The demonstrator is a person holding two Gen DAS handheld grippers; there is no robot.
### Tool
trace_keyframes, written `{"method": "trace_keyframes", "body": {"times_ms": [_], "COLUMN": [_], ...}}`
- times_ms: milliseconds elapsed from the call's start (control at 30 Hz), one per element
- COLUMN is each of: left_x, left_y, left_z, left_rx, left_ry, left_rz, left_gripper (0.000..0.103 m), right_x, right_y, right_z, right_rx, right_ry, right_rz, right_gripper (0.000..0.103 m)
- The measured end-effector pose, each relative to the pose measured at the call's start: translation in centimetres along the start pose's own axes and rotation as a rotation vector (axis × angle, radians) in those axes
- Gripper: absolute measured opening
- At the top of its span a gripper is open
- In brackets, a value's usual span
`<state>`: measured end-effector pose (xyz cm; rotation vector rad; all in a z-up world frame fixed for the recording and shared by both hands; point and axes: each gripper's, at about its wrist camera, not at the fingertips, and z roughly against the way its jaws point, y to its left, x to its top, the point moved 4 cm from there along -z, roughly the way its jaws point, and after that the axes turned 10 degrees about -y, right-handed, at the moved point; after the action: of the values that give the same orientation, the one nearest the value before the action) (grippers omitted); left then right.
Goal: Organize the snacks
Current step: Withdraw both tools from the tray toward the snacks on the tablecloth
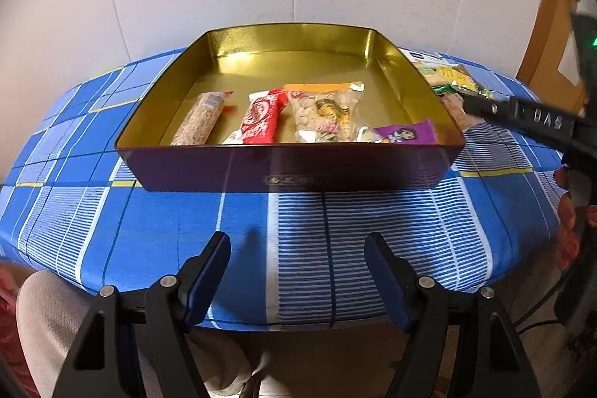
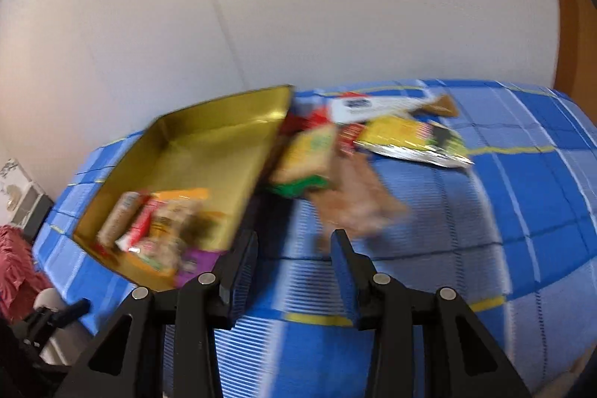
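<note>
Left wrist view puts your left gripper (image 1: pixel 298 248) low over the near edge of the table (image 1: pixel 373 230), its jaws standing wide apart with nothing between them. Straight ahead of it, a little way off across the blue checked cloth, sits the tin (image 1: pixel 291 166), dark outside and gold inside. Four snacks lie along the tin's near wall: a grain bar (image 1: pixel 199 120) at the left, a red wafer pack (image 1: pixel 261 116) beside it, a clear nut bag (image 1: pixel 324 112) with an orange top next, and a purple packet (image 1: pixel 406 133) at the right corner. The far half of the tin floor is bare.

Just outside the tin's right wall lies the loose pile of snacks (image 1: pixel 451 81), and your right gripper (image 1: pixel 466 94) reaches in from the right with its tip over that pile.

From the right wrist view, which is blurred, your right gripper (image 2: pixel 294 241) has its jaws a narrow way apart and empty. The tin (image 2: pixel 209 152) lies ahead and to the left of it. The pile lies ahead and slightly right: a pale brownish packet (image 2: pixel 358 200) nearest the fingertips, a yellow-and-green pack (image 2: pixel 306 159) just beyond it against the tin's wall, a yellow foil bag (image 2: pixel 406 137) farther right, and a white pack (image 2: pixel 369 107) at the back. Whether the fingertips touch the brownish packet you cannot tell through the blur.
</note>
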<state>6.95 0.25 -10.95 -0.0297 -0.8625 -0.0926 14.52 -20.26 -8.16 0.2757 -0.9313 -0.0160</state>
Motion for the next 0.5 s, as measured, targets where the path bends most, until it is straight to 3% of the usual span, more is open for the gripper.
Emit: {"method": "trace_keyframes", "body": {"times_ms": [67,233,500], "left_x": [0.1,0.4,2.4], "left_y": [-0.3,-1.6,-4.7], "left_z": [0.1,0.6,1.4], "left_rx": [-0.003,-0.033,-0.093], "left_ry": [-0.003,-0.017,-0.044], "left_rz": [-0.010,-0.049,-0.121], "left_gripper": [0.075,0.075,0.076], "right_x": [-0.4,-0.5,0.8], "right_y": [-2.2,-6.2,-11.4], "right_z": [-0.1,0.0,0.4], "right_rx": [-0.052,-0.088,-0.223], "right_ry": [0.017,0.023,-0.021], "right_rz": [-0.031,-0.136,-0.138], "right_gripper": [0.041,0.041,0.041]}}
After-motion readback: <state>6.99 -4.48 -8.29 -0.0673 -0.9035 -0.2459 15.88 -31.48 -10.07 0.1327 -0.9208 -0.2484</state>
